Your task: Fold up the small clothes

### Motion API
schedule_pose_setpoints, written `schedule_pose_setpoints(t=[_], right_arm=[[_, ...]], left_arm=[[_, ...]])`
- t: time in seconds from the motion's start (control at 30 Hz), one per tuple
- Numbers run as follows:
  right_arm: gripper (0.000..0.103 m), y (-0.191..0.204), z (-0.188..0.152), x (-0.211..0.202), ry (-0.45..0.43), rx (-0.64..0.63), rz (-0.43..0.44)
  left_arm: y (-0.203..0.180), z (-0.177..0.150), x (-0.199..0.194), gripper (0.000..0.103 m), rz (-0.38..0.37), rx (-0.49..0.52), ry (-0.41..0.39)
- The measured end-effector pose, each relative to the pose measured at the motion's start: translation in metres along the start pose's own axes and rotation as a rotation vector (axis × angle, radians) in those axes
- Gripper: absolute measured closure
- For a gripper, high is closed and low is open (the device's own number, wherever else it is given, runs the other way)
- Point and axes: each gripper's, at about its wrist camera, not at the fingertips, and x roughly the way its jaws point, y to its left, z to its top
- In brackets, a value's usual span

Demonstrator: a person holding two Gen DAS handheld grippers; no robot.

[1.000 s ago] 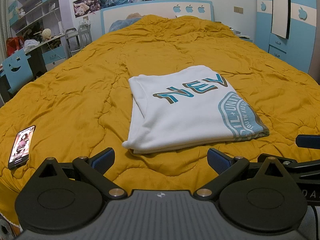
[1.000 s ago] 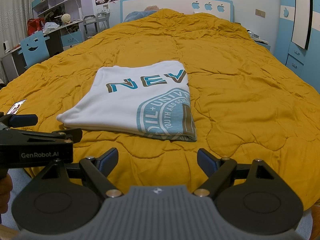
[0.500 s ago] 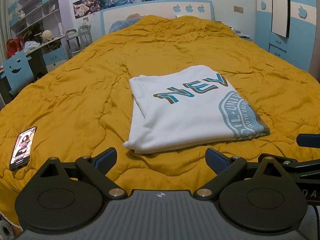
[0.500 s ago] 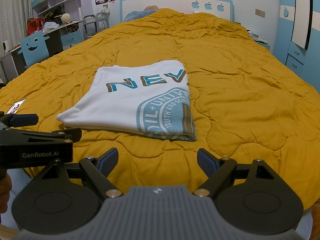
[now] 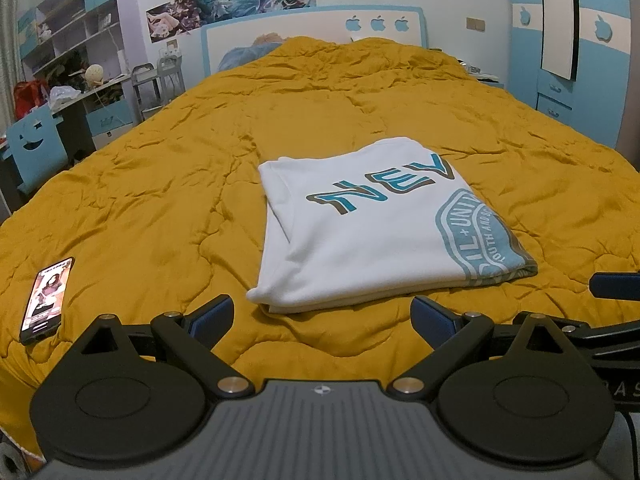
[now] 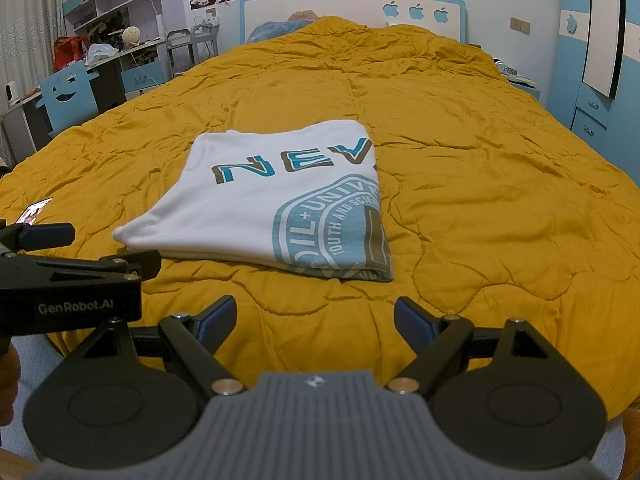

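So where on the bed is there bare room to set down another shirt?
Bare quilt runs right of the folded T-shirt to the bed's edge, and beyond it up to the headboard. Left, a strip lies between shirt and phone. The near edge is crowded by the open left gripper and right gripper.

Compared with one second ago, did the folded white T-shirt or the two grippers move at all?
Almost nothing changed. The left wrist view shifted very slightly, so the left gripper drifted a touch; nothing was taken hold of or let go. The folded white T-shirt with teal print lies as before on the mustard-yellow quilt, the smartphone has not moved, and both grippers, left and right, stay open.
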Motion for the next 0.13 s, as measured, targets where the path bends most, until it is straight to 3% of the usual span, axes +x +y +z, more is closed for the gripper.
schedule_pose_setpoints(t=[0.13], right_arm=[[0.021,0.0004,0.0000,-0.0001,0.001,0.001,0.000]], left_arm=[[0.0003,0.0006,-0.0009,0.000,0.000,-0.002,-0.003]])
